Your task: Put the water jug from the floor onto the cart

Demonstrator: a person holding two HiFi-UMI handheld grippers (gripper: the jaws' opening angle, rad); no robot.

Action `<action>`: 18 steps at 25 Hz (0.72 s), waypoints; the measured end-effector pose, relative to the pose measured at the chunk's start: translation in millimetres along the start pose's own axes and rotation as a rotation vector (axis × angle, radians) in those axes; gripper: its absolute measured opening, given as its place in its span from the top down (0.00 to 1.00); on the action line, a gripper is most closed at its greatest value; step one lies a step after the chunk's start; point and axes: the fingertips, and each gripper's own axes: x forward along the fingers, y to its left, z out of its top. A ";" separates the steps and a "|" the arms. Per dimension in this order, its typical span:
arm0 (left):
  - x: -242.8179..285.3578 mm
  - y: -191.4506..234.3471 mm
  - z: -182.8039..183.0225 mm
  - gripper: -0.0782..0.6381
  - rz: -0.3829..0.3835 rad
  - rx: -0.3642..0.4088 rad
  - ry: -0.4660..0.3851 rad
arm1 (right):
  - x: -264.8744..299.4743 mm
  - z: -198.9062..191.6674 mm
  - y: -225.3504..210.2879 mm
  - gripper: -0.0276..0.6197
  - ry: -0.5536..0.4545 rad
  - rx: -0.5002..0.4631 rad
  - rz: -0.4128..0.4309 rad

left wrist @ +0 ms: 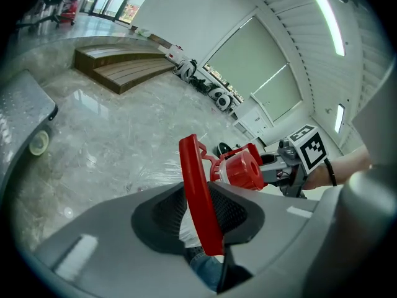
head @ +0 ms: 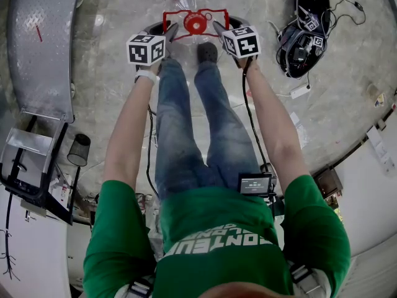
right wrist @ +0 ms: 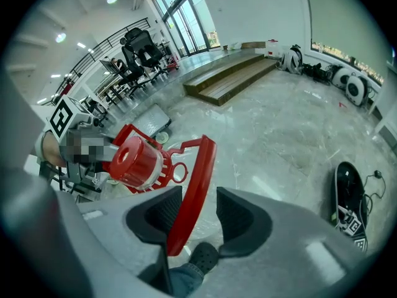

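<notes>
The floor (left wrist: pixel 111 135) is glossy pale grey stone with marbled veins that catches the glare of the lights. A low, stepped wooden platform (right wrist: pixel 229 82) sits near a white wall (left wrist: pixel 186 17). Tall glass windows (right wrist: pixel 186 17) let in daylight at the far end, and black office chairs (right wrist: pixel 139 48) stand by a dark railing (right wrist: pixel 102 45). A long strip light (left wrist: pixel 325 17) runs along the white ceiling. A black mesh bin (head: pixel 79 149) stands on the floor.

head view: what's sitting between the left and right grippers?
The water jug's red cap, with its red handle frame running out to either side. The person's shoe sits just below it. Clearest in the head view.
</notes>
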 end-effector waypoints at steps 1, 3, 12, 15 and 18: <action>0.1 -0.7 -0.1 0.75 -0.003 -0.001 0.001 | 0.1 0.1 0.7 0.70 0.000 -0.001 0.001; 0.4 -1.7 -0.2 0.77 -0.009 -0.005 0.003 | 0.2 0.5 1.3 0.73 0.000 -0.003 -0.001; 2.6 -1.8 -2.4 0.80 -0.018 -0.023 0.025 | 3.0 0.7 2.9 0.83 0.013 -0.011 -0.006; 3.1 -0.7 -2.5 0.81 -0.018 -0.025 0.030 | 5.7 0.7 3.4 0.86 0.019 -0.011 -0.009; 3.6 -0.2 -3.9 0.82 -0.026 -0.044 0.035 | 8.0 0.1 4.8 0.89 0.026 -0.012 -0.010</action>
